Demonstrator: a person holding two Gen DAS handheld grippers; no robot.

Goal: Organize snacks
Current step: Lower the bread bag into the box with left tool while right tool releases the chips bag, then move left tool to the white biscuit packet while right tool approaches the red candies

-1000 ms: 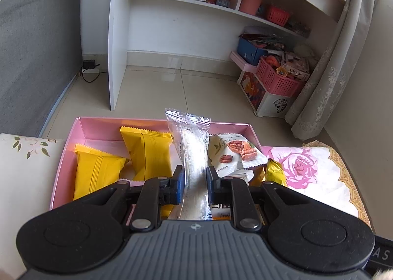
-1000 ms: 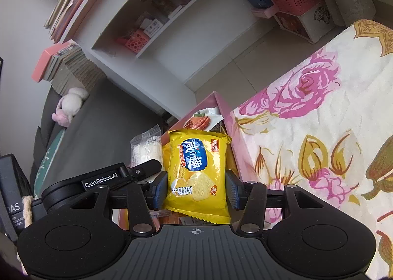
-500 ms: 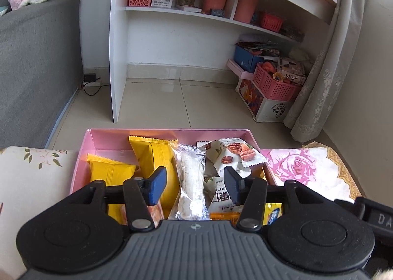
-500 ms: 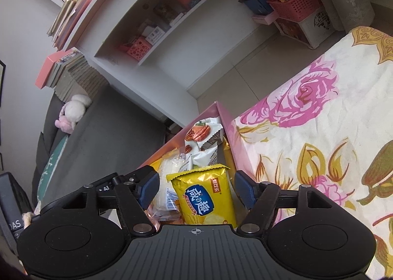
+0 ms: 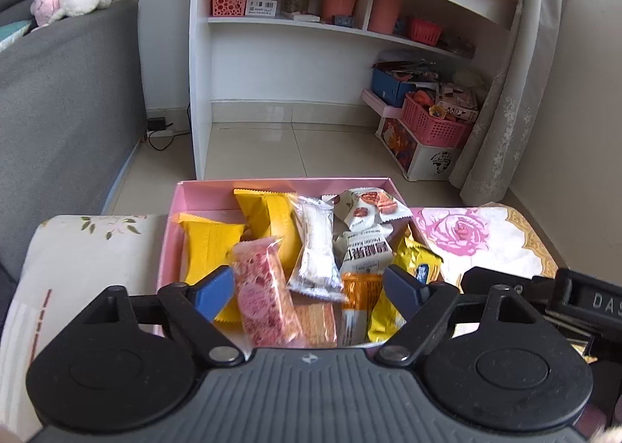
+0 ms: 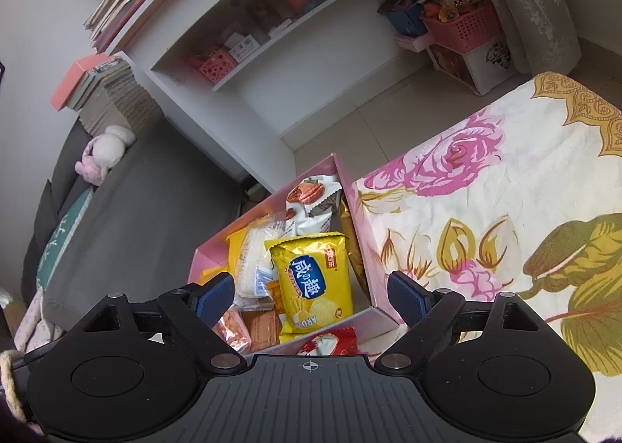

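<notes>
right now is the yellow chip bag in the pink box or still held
In the box. The yellow chip bag lies on other snacks inside the pink box; the right gripper is open.

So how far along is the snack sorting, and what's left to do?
Mostly done: the pink box holds the clear rice cracker pack and yellow chip bag. Nothing in hand: left gripper and right gripper jaws have just been opening, empty. Left: a red packet seemingly outside the box.
</notes>
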